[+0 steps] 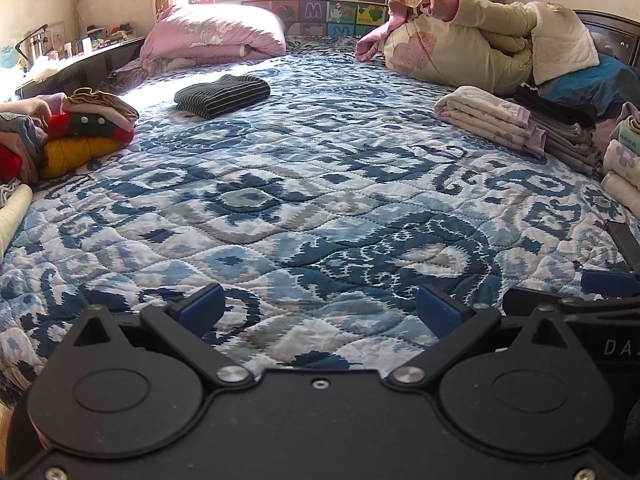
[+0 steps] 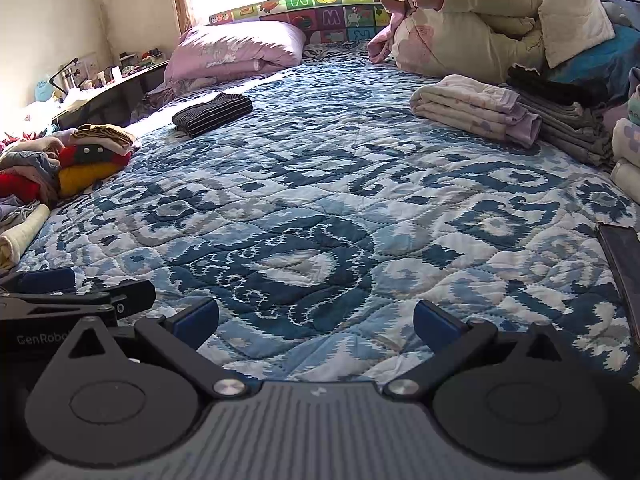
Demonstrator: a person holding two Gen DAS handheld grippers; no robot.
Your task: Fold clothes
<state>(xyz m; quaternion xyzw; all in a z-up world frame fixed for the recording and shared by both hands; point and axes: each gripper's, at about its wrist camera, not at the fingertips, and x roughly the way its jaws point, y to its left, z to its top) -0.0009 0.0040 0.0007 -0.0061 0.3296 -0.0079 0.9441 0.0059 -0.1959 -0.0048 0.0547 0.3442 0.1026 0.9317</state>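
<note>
You hold the left gripper [image 1: 320, 312] and the right gripper [image 2: 316, 320] side by side over the near edge of the quilt [image 1: 320, 200], both with jaws wide apart and nothing between them — likely poised to pick the next garment. The unfolded clothes [image 1: 80, 132] lie heaped at the quilt's left edge, the striped folded piece [image 1: 223, 95] beyond them and the folded stacks [image 1: 520, 128] at its right edge, probably to keep the middle free for folding. The heap and stacks are cut off at the frame edges, so you cannot count them.
</note>
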